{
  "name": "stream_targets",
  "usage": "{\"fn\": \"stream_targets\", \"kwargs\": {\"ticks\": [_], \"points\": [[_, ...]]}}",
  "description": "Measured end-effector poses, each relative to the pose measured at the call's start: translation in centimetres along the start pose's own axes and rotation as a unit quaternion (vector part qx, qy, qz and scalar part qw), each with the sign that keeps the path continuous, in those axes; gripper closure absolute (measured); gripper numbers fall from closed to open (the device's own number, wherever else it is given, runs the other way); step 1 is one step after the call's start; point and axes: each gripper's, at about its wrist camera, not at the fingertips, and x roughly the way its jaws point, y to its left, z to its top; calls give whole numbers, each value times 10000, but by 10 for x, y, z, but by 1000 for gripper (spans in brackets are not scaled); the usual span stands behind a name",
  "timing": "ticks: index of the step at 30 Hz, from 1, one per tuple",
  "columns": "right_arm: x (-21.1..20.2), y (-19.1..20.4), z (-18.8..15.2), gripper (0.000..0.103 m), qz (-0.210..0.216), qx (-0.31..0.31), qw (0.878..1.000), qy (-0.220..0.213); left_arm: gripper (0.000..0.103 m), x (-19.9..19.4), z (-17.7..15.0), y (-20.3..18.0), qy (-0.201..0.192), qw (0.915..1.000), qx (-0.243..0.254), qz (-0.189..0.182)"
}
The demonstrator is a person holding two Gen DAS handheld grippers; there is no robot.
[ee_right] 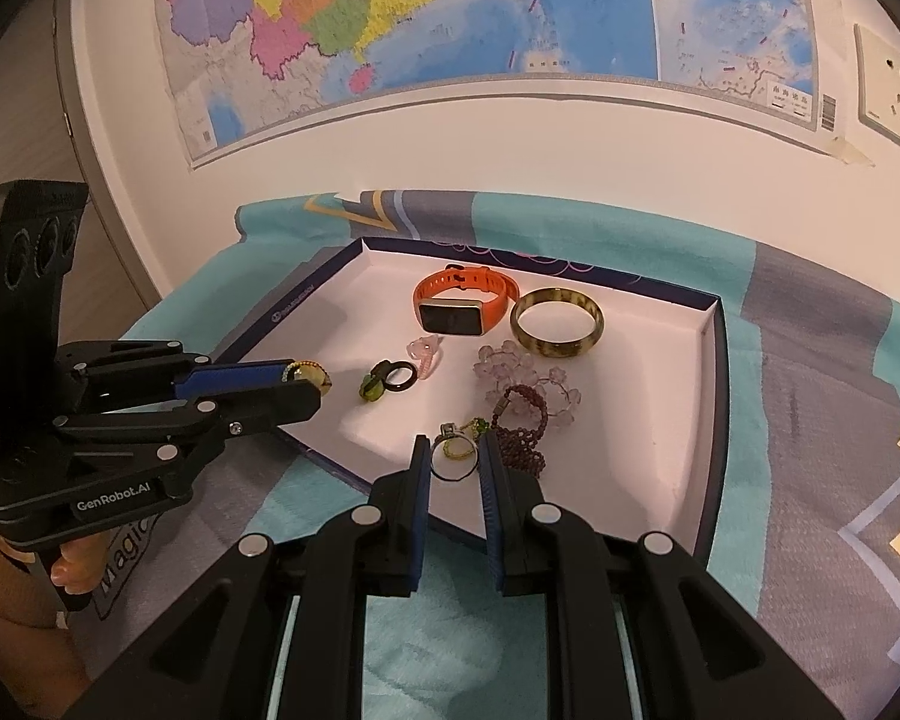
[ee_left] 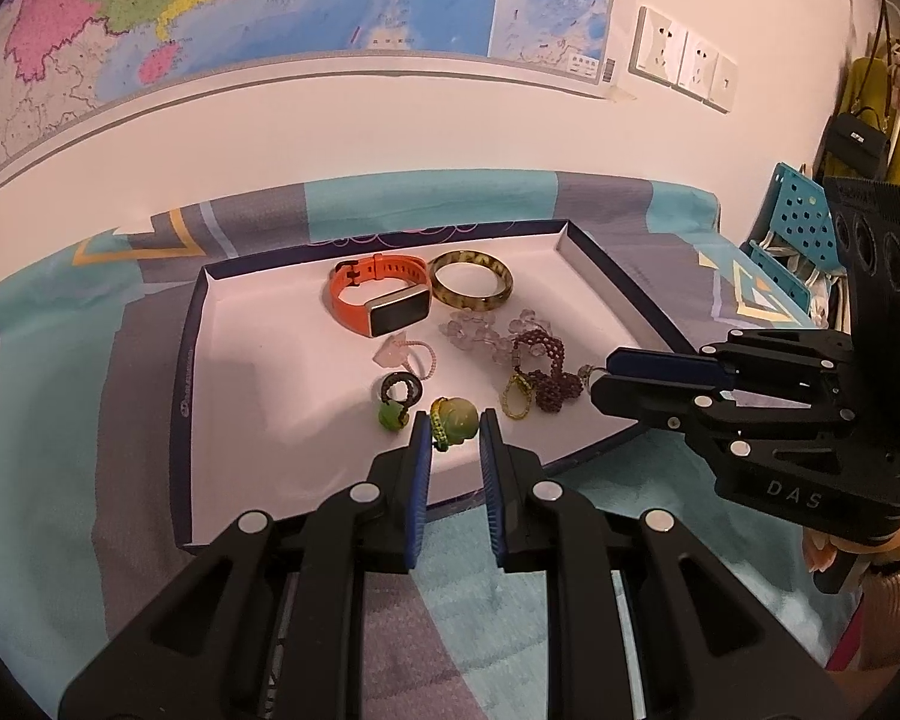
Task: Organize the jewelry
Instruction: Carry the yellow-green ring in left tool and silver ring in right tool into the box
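A large coloured wall map hangs above a surface covered by a teal and grey patterned cloth; what lies under the cloth cannot be told. On the cloth sits a shallow rectangular tray with dark blue walls and a white floor, its long axis running left to right along the wall.

The jewelry lies in the tray. Toward the back, an orange smartwatch rests on its side, its dark screen facing the near edge and its strap looped behind. Just right of it lies a flat, mottled green and brown bangle. In front of the bangle is a pale lilac beaded bracelet, and touching that, nearer the front, a dark maroon beaded bracelet. Near the middle sit a small pink ring and a black ring with a green stone.

The left gripper hangs over the tray's near edge, its blue-padded fingers clenched on a green and yellow charm. The right gripper points into the tray from the near right, its fingers grasping a thin silver ring that stands upright between them, beside a small yellow-green beaded loop.
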Motion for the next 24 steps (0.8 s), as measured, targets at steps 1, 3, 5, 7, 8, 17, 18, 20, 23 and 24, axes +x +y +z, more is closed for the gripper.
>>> {"fn": "stream_targets", "kwargs": {"ticks": [1,3,5,7,8,17,18,20,23,24], "points": [[1,0,0,88,0,1,10000,4,86,1,0,0,7,10000,0,2],[2,-1,0,88,-5,4,10000,11,86,3,0,1,26,10000,-9,7],[3,-1,1,88,-7,13,10000,19,86,5,0,2,35,10000,-19,8],[4,-2,1,88,-10,19,10000,23,86,6,1,3,49,10000,-32,25],[4,-2,1,88,-9,22,10000,25,86,7,1,4,55,10000,-41,27],[9,-5,1,88,-30,48,10000,70,86,13,1,5,114,9999,-78,88],[10,-5,1,88,-35,49,10000,71,86,14,2,6,118,9999,-84,93],[11,-5,1,88,-35,53,9999,78,86,16,1,6,134,9998,-96,100],[13,-6,2,88,-43,65,9999,97,86,19,1,7,161,9997,-103,122],[14,-7,1,88,-47,67,9999,102,86,20,1,8,172,9997,-113,127]]}}
